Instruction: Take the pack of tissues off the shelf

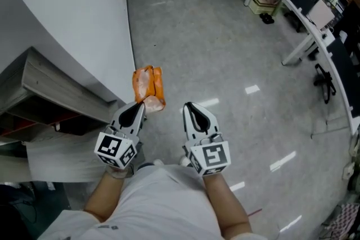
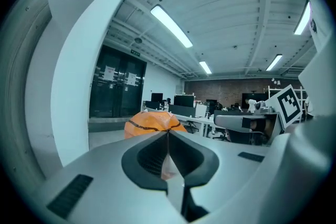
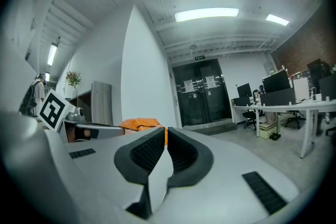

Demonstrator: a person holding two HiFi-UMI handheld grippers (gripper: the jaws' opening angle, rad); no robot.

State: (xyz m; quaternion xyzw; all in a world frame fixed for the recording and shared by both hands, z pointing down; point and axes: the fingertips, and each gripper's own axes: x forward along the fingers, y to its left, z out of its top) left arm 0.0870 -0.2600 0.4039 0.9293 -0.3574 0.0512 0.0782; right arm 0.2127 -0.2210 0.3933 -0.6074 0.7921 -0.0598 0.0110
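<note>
Left gripper [image 1: 141,106]: jaws pinched on lower edge of crinkled orange plastic pack of tissues [image 1: 148,86], centre frame over grey floor [image 1: 225,48], clear of pale wooden shelf [image 1: 53,84] at left. Right gripper [image 1: 189,105]: jaws together, empty.

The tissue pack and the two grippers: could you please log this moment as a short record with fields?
pack: orange tissue pack, in the air above the floor
left gripper: jaws shut on the near edge of the pack's wrapper
right gripper: jaws together with nothing between them, held beside the left gripper
shelf: wooden, at the person's left, apart from the pack
task state: pack is off the shelf and not set down
</note>
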